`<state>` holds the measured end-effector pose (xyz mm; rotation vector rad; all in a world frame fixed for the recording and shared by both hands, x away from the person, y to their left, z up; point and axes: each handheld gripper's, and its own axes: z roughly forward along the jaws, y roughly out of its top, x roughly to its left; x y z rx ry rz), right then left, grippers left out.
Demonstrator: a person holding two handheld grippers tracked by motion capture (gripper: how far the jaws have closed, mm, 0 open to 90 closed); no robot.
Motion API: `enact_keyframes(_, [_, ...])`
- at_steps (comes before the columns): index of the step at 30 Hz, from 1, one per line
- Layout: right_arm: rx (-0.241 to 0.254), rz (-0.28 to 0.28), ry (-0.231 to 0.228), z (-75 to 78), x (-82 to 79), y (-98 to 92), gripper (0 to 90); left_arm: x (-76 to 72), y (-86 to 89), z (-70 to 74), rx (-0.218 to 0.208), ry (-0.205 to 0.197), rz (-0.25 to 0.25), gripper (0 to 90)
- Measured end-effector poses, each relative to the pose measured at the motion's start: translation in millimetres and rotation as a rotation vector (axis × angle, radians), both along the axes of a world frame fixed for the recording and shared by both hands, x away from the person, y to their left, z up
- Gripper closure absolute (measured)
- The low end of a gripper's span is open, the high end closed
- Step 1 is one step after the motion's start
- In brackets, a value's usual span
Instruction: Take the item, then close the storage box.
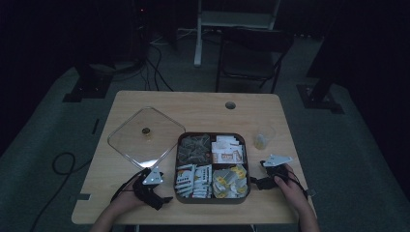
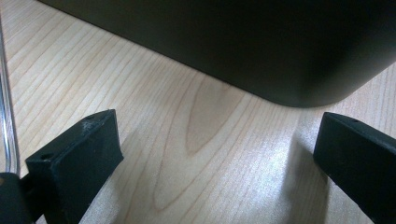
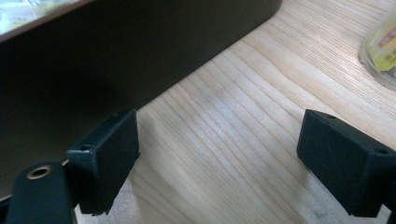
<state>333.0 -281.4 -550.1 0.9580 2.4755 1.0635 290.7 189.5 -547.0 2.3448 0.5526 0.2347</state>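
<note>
A dark square tray sits mid-table, its four compartments full of tea bags and packets. My left gripper rests on the wood off the tray's near left corner, held by a hand. In the left gripper view it is open, with bare wood between the jaws and the tray wall just ahead. My right gripper lies beside the tray's right side. In the right gripper view it is open too, its left jaw close to the tray wall; I cannot tell whether they touch.
A clear square lid with a gold knob lies flat left of the tray; its edge shows beside my left jaw. A small clear cup stands right of the tray. A chair stands beyond the wooden table.
</note>
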Motion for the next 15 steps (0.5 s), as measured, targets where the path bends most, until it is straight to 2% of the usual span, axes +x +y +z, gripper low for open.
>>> enact_keyframes(8, [0.001,0.0,0.0,0.0,0.0,0.0,12.4,0.7,1.8,1.5,-0.007,0.017,0.025,1.3])
enact_keyframes(15, [0.001,0.0,0.0,0.0,0.0,0.0,12.4,5.8,10.4,8.8,-0.015,0.012,0.092,1.3])
